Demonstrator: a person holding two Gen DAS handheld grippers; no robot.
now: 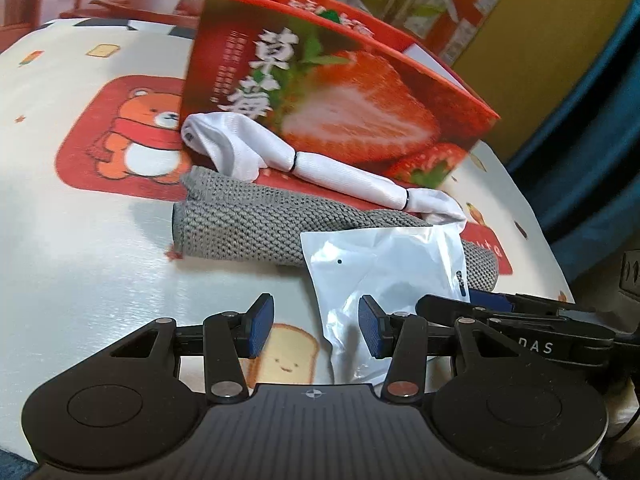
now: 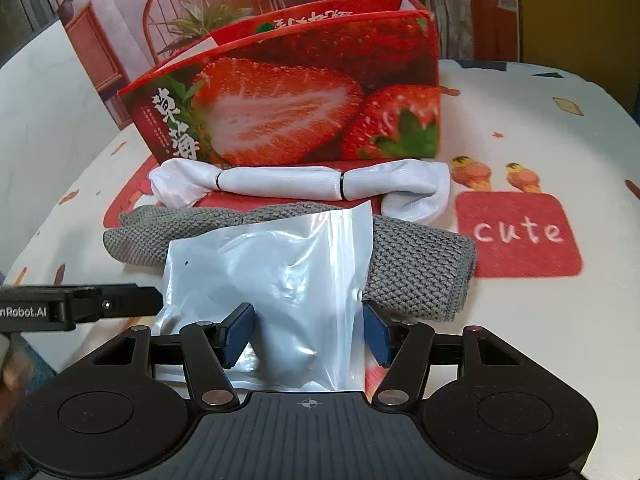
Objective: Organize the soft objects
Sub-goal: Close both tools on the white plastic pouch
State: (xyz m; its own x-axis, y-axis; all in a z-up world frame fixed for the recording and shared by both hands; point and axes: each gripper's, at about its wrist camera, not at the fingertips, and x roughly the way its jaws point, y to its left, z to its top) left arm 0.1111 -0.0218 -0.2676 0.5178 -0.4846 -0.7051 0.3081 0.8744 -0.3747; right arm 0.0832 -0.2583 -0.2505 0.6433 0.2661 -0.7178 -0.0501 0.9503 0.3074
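A white plastic pouch point(image 2: 276, 276) lies on the table, partly over a grey knitted cloth point(image 2: 416, 268). Behind them lies a white rolled cloth point(image 2: 280, 184) tied with two black bands, against a red strawberry box point(image 2: 296, 108). My right gripper point(image 2: 308, 336) is open with its fingers on either side of the pouch's near end. My left gripper point(image 1: 316, 326) is open; its right finger is at the pouch's point(image 1: 384, 276) left edge. The grey cloth point(image 1: 248, 220), white roll point(image 1: 320, 168) and box point(image 1: 332, 92) also show in the left wrist view.
The table wears a white cover point(image 2: 520, 128) printed with a bear point(image 1: 136, 136), toast and a red "cute" patch point(image 2: 516, 234). The right gripper's body point(image 1: 520, 316) shows in the left wrist view; the left one point(image 2: 76, 306) in the right wrist view. A chair point(image 2: 212, 12) stands behind.
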